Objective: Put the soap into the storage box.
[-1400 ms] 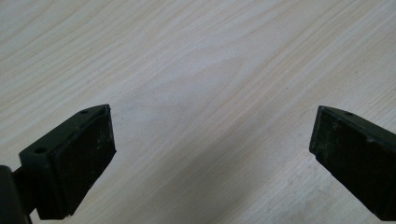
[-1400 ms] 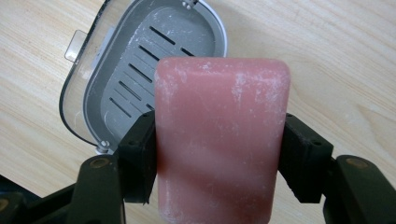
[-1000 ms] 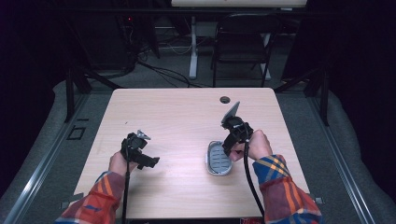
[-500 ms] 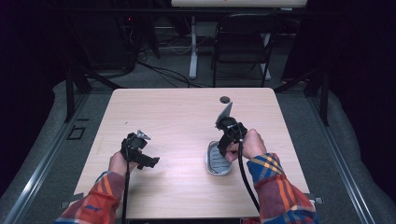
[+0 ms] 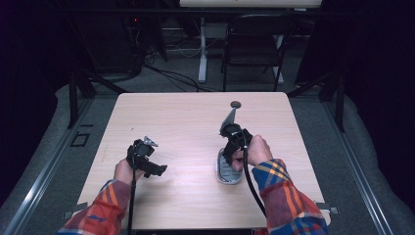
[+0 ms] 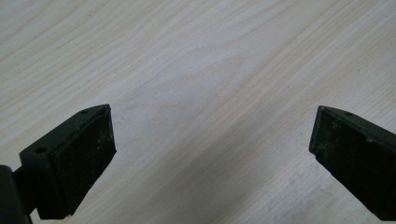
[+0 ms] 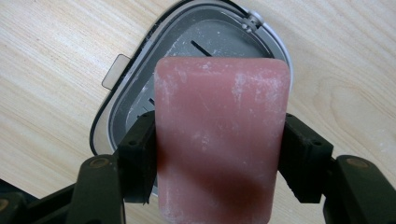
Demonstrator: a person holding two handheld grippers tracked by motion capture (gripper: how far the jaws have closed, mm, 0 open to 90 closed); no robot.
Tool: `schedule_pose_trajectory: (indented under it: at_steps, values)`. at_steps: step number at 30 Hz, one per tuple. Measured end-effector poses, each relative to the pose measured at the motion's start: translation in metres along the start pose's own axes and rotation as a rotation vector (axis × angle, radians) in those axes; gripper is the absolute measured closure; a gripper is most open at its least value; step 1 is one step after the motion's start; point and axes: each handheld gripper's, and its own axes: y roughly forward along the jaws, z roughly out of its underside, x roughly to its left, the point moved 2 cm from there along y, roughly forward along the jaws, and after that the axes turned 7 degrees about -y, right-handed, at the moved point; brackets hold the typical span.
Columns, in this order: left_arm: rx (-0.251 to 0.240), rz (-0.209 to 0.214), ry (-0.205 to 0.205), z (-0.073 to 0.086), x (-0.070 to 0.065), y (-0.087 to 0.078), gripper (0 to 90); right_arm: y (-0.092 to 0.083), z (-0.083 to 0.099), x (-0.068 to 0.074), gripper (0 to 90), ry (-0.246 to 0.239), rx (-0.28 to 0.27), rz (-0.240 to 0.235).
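Note:
A pink soap bar (image 7: 219,140) with a dusty white film sits between the jaws of my right gripper (image 7: 219,156), which is shut on its two sides. Just beneath it lies a grey soap dish (image 7: 205,37) with slots in its floor and a small tab on one edge. From the high view the right gripper (image 5: 229,152) hangs over the dish (image 5: 229,174) at the table's right middle. At the left front, my left gripper (image 5: 155,169) is low over the wood. Its jaws stand wide apart over bare tabletop, so the left gripper (image 6: 212,144) is open with nothing in it.
The light wooden table (image 5: 186,122) carries a small dark round thing (image 5: 236,104) near its far edge. Behind the table stand a dark chair (image 5: 254,44) and a white table leg (image 5: 202,54) with cables on the floor.
My right gripper has moved a little left and down with the soap, closer over the dish. The left gripper has stayed in place.

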Motion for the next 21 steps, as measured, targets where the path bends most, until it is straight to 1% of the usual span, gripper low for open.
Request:
schedule_pose_trajectory:
  at_steps: [3, 5, 6, 7, 8, 9, 11, 13, 14, 15, 16, 17, 19, 21]
  values:
    - [0.000, 0.000, 0.000, 0.000, 0.000, 0.000, 0.4, 0.003, -0.002, 0.002, 37.1, 0.009, 0.009, 0.003]
    - [0.000, 0.000, 0.000, 0.000, 0.000, 0.000, 0.4, 0.004, -0.003, 0.003, 37.1, 0.005, 0.010, 0.006]
    - [0.000, 0.000, 0.001, 0.000, 0.000, 0.000, 0.4, 0.006, -0.004, 0.005, 37.1, 0.014, 0.006, 0.004]
    - [0.000, 0.000, 0.001, 0.000, 0.000, 0.000, 0.4, 0.005, -0.005, 0.004, 37.0, -0.007, 0.037, 0.013]
    - [0.000, 0.001, 0.002, 0.000, 0.000, 0.000, 0.4, 0.005, -0.006, 0.005, 37.1, -0.003, 0.047, 0.014]
    - [0.000, 0.001, 0.002, 0.000, 0.000, 0.000, 0.4, 0.005, -0.006, 0.005, 37.1, -0.003, 0.047, 0.014]
    - [-0.001, 0.001, 0.001, 0.000, 0.000, 0.000, 0.4, 0.008, -0.008, 0.006, 37.0, 0.013, 0.044, 0.017]
    - [0.000, 0.001, 0.002, 0.000, 0.000, 0.000, 0.4, 0.009, -0.009, 0.006, 37.0, 0.011, 0.044, 0.017]
    - [0.000, 0.001, 0.002, 0.000, 0.000, 0.000, 0.4, 0.009, -0.010, 0.006, 37.0, 0.000, 0.066, 0.021]
    - [0.000, 0.001, 0.002, 0.000, 0.000, 0.000, 0.4, 0.009, -0.010, 0.006, 37.0, 0.000, 0.066, 0.021]
    - [0.000, 0.001, 0.002, 0.000, 0.000, 0.000, 0.4, 0.014, -0.010, 0.009, 37.0, 0.040, 0.019, 0.011]
    - [0.000, 0.001, 0.002, 0.000, 0.000, 0.000, 0.4, 0.013, -0.011, 0.008, 37.0, 0.039, 0.041, 0.013]
    - [-0.001, 0.001, 0.002, 0.000, 0.000, 0.000, 0.4, 0.013, -0.013, 0.008, 37.0, 0.029, 0.064, 0.020]
    - [0.000, 0.001, 0.002, 0.000, 0.000, 0.000, 0.4, 0.013, -0.013, 0.008, 36.9, 0.036, 0.066, 0.022]
